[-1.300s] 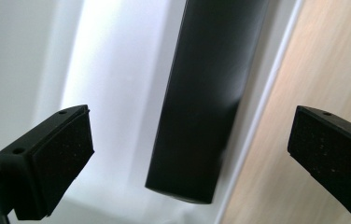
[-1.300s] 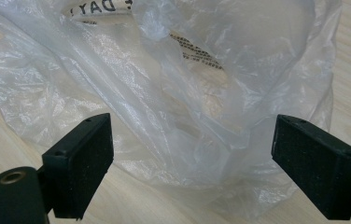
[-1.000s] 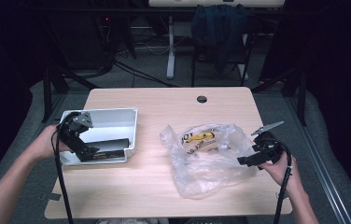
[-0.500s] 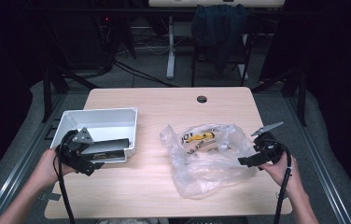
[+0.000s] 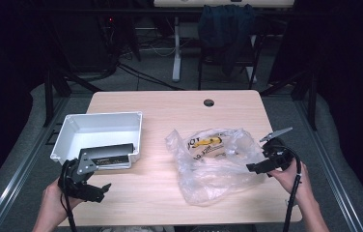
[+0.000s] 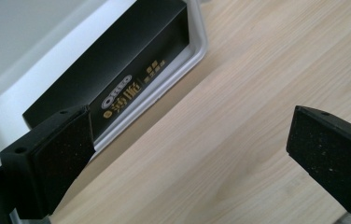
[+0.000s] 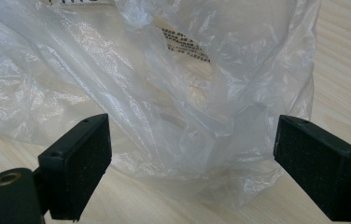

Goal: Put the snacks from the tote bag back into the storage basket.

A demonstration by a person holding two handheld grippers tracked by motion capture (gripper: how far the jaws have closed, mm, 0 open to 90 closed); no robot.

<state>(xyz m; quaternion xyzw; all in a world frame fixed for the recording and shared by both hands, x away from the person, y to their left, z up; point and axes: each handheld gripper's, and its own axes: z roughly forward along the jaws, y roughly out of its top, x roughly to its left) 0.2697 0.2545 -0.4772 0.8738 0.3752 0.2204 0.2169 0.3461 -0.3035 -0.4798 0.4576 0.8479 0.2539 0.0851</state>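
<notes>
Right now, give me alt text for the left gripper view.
The left claw hangs open over the bare wooden table, holding nothing. Just beyond one jaw, a black box with gold lettering lies inside a white tray.

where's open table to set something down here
Bare wood runs along the table's far edge around the round cable hole, and down the strip between the white bin and the plastic bag. The right half is crowded by the bag, with the right gripper at its edge.
</notes>
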